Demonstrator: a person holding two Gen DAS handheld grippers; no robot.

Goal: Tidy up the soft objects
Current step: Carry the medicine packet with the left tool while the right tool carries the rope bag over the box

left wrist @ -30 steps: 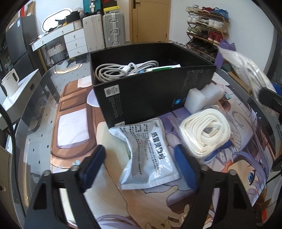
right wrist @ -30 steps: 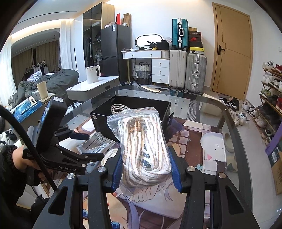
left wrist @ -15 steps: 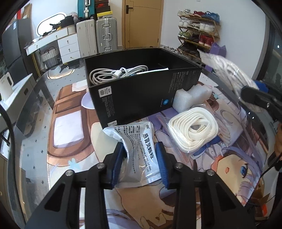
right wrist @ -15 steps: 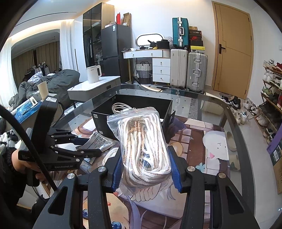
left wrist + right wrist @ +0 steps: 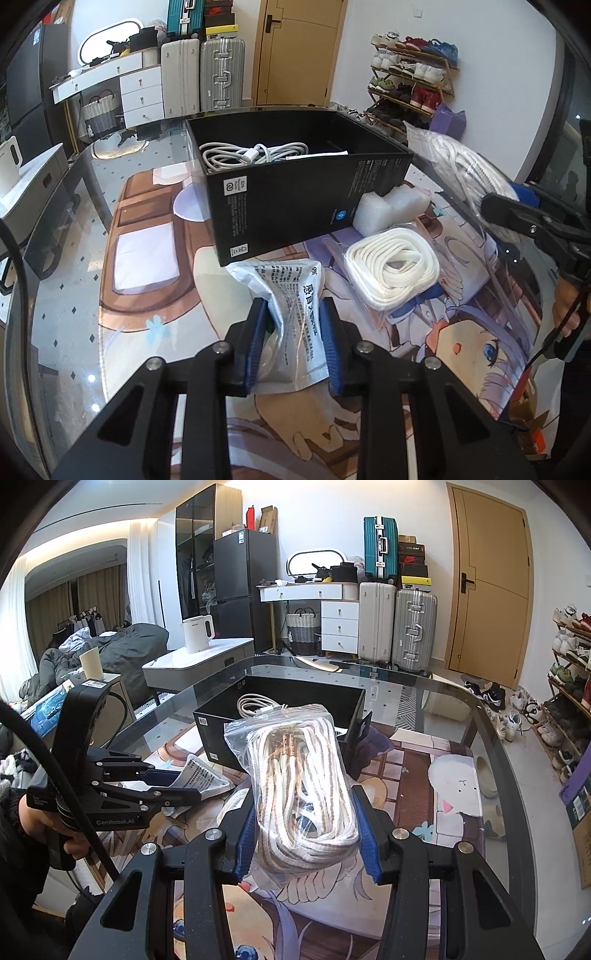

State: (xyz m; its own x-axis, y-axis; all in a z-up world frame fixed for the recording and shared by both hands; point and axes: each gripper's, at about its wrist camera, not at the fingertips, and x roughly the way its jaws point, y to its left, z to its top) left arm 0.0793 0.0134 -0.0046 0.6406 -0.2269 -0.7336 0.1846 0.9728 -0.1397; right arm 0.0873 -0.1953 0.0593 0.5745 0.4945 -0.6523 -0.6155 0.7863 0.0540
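My left gripper (image 5: 291,310) is closing tight on a silver printed foil pouch (image 5: 284,280); its blue pads press both sides of the pouch's near end, just in front of the black open box (image 5: 295,192). In the right wrist view the same pouch (image 5: 203,775) sticks out of the left gripper (image 5: 184,784). My right gripper (image 5: 303,805) is shut on a clear zip bag of white and tan rope (image 5: 295,760), held up above the table on the near side of the box (image 5: 221,734). A white charging cable (image 5: 251,153) lies in the box.
A bagged coil of white cord (image 5: 391,266) and a white foam piece (image 5: 388,206) lie right of the pouch on the cartoon-print mat (image 5: 461,332). The glass table's edge (image 5: 495,760) curves around on the right. Suitcases, a shoe rack and a side cabinet stand beyond.
The left gripper's jaws went from wide open around the pouch to shut on it, and the view tipped up slightly. The right gripper and its rope bag stayed still.
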